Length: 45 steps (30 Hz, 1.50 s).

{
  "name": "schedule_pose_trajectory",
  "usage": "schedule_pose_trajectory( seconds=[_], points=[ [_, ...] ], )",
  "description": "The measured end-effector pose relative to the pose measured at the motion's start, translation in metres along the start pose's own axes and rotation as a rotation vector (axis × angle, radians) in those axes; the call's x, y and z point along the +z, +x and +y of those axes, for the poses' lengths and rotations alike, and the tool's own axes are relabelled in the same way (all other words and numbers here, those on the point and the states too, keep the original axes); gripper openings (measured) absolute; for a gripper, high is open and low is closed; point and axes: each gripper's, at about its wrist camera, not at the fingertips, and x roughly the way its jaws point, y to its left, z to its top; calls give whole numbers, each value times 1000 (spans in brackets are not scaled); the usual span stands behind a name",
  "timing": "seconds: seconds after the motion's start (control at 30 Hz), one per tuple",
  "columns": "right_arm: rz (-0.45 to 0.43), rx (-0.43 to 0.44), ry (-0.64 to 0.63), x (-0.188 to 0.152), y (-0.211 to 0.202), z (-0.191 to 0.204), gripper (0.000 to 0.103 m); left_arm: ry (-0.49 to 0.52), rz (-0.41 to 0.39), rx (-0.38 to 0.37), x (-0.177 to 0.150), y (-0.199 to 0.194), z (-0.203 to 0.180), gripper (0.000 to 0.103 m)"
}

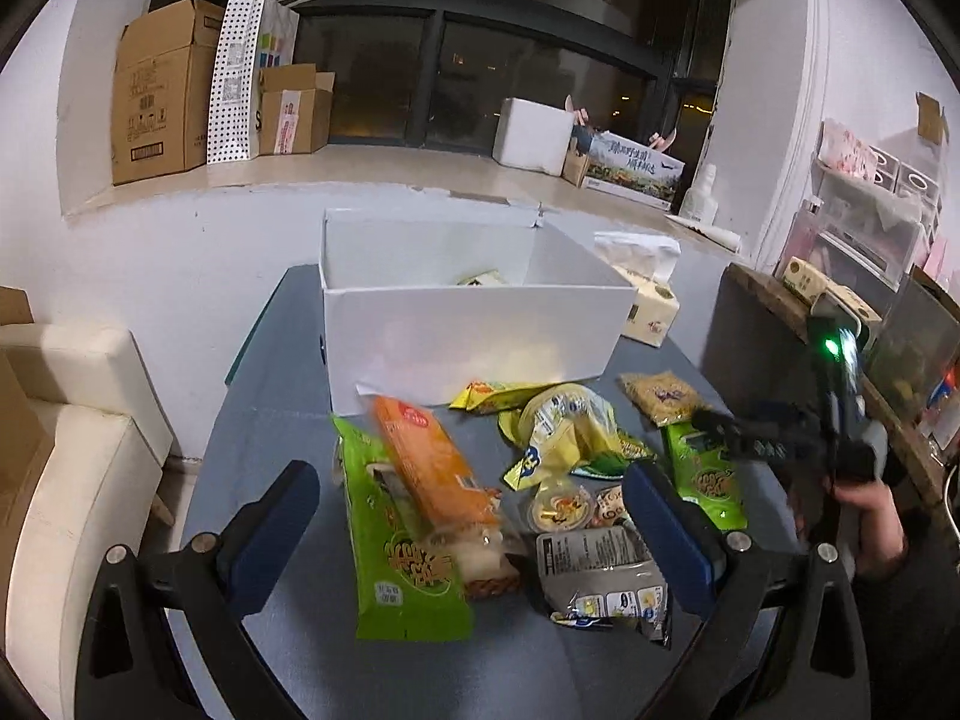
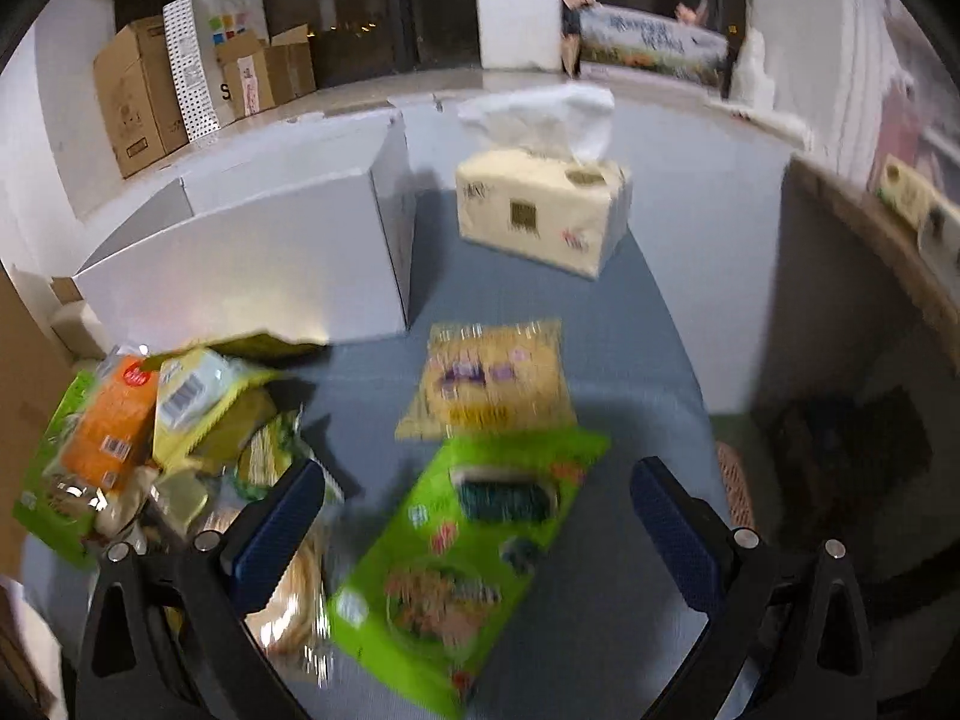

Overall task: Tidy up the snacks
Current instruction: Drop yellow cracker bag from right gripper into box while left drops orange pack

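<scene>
Left wrist view: the left gripper (image 1: 471,516) hangs wide open and empty over an orange snack packet (image 1: 429,459) lying across a green packet (image 1: 393,546). Beyond stands the white box (image 1: 468,324) on the blue table (image 1: 270,396). The right gripper (image 2: 477,516), also spread wide and empty, frames another green packet (image 2: 462,558), with a tissue pack (image 2: 540,210) farther off.
</scene>
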Motion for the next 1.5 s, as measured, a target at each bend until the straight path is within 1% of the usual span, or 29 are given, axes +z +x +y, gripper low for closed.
schedule_pose_trajectory(
  seconds=[0.17, 0.27, 0.33, 0.37, 0.4, 0.43, 0.53, 0.67, 0.73, 0.8, 0.9, 0.97, 1.03, 1.07, 1.1, 1.17, 1.23, 1.33, 1.5],
  points=[
    [78, -63, -89, 26, 46, 10, 103, -1, 25, 12, -5, 5, 2, 103],
    [138, -59, -102, 33, 69, 9, 103, 3, 40, 21, -8, 9, 2, 103],
    [173, -33, -85, 37, 81, 4, 103, -1, 54, 30, -9, 13, 4, 103],
    [193, -20, -74, 37, 86, 1, 99, -3, 57, 30, -10, 14, 5, 103],
    [204, -6, -66, 37, 89, 0, 92, -6, 60, 30, -10, 15, 6, 103],
    [219, 0, -54, 37, 92, -3, 78, -10, 63, 29, -10, 17, 7, 103],
    [204, 16, -50, 36, 88, -4, 77, -8, 75, 34, -10, 20, 6, 103],
    [160, 5, -57, 34, 69, -7, 77, 13, 88, 55, -7, 27, 2, 103],
    [112, 11, -39, 37, 49, -10, 77, 34, 98, 80, -4, 34, -1, 103],
    [68, 29, -26, 39, 27, -10, 77, 57, 112, 104, 0, 43, -4, 103],
    [-5, 86, -11, 36, -12, -7, 77, 87, 134, 129, 5, 60, -8, 103],
    [-44, 102, -13, 30, -34, -4, 77, 103, 157, 165, 8, 75, -9, 103],
    [-78, 115, -12, 22, -56, 0, 77, 135, 179, 225, 10, 92, -12, 103],
    [-89, 123, -11, 19, -63, 1, 77, 154, 205, 264, 11, 104, -14, 103],
    [-96, 130, -9, 16, -63, 4, 77, 162, 219, 285, 12, 111, -14, 103],
    [-101, 144, -5, 11, -76, 6, 77, 181, 251, 345, 13, 130, -16, 103],
    [-115, 142, -9, 6, -86, 9, 77, 191, 279, 404, 13, 147, -17, 103],
    [-131, 137, -28, -3, -96, 18, 77, 208, 323, 457, 11, 169, -20, 103],
    [-132, 161, -45, -7, -98, 26, 77, 215, 342, 516, 12, 184, -26, 103]
  ],
)
